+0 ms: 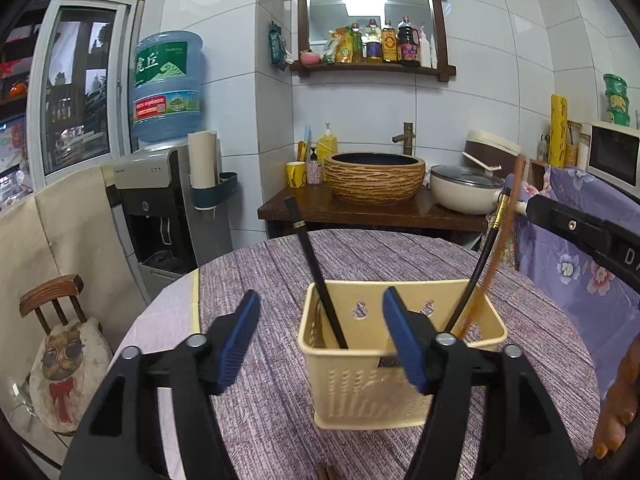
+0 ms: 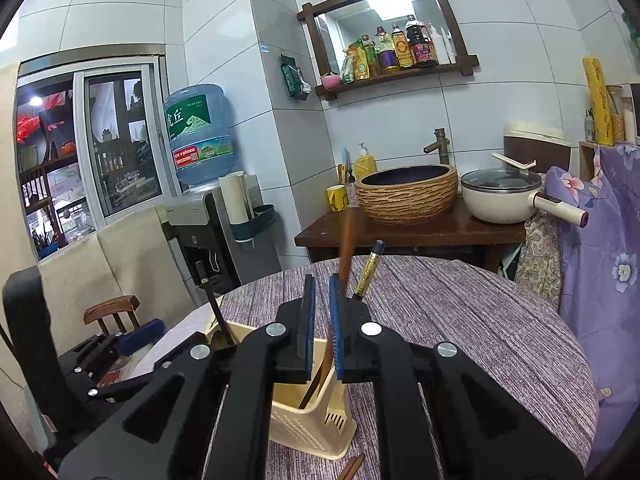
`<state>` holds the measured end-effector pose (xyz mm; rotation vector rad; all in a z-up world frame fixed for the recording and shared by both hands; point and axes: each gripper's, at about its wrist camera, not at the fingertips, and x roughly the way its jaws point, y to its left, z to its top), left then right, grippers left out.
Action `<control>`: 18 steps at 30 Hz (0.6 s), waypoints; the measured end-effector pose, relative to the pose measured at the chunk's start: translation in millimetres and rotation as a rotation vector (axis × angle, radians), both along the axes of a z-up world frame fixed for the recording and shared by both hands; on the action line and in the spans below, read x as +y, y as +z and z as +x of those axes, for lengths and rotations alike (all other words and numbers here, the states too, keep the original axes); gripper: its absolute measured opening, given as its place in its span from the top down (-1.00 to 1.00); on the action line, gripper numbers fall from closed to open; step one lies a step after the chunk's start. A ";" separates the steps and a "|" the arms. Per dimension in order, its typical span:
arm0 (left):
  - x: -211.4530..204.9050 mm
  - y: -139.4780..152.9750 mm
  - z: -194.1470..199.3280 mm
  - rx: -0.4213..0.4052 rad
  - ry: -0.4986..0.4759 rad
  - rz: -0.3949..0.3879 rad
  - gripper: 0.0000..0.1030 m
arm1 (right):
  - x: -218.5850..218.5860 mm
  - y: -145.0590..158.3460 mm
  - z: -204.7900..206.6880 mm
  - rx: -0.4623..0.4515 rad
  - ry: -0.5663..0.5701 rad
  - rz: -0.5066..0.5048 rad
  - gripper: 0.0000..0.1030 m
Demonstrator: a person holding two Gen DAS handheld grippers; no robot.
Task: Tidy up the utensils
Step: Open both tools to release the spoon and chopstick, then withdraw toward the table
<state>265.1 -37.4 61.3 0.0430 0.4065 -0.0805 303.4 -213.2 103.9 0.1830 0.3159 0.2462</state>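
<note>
Cream holder (image 1: 400,376) | left gripper (image 1: 320,340) spread | right gripper (image 2: 322,332) near-closed, grip unclear | jug (image 2: 199,132) "TIGER HILL"

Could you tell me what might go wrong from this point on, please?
1. The brown chopstick leans between the right tongs; lifting them carelessly could drag it out.
2. The light yellow holder could tip, since the left tongs are open and not bracing it.

Glossy plastic caddy (image 1: 400,344) on woven-look cloth (image 1: 260,272).
</note>
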 end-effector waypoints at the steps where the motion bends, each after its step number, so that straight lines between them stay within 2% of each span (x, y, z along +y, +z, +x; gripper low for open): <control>1: 3.4 -1.1 -5.4 0.002 0.002 -0.010 -0.41 | 0.1 -0.6 -3.9 -0.002 0.003 -0.002 0.32; 2: 6.1 -1.8 -8.7 0.004 0.003 -0.019 -0.47 | -0.2 -1.8 -10.1 -0.012 0.004 0.000 0.06; 3: 10.0 -3.3 -13.6 0.010 0.005 -0.034 -0.51 | -0.6 -2.6 -16.5 -0.023 0.000 -0.001 0.04; 5: 17.2 -6.7 -22.5 0.021 0.021 -0.052 -0.65 | -1.3 -4.6 -26.2 -0.028 -0.004 -0.015 0.02; 8: 29.2 -15.4 -35.3 0.047 0.049 -0.074 -0.70 | -4.6 -12.5 -39.6 -0.004 -0.005 -0.030 -0.04; 18: 51.0 -70.1 -61.5 0.226 0.089 -0.141 -0.68 | -12.1 -80.7 -51.0 0.253 0.018 -0.050 -0.06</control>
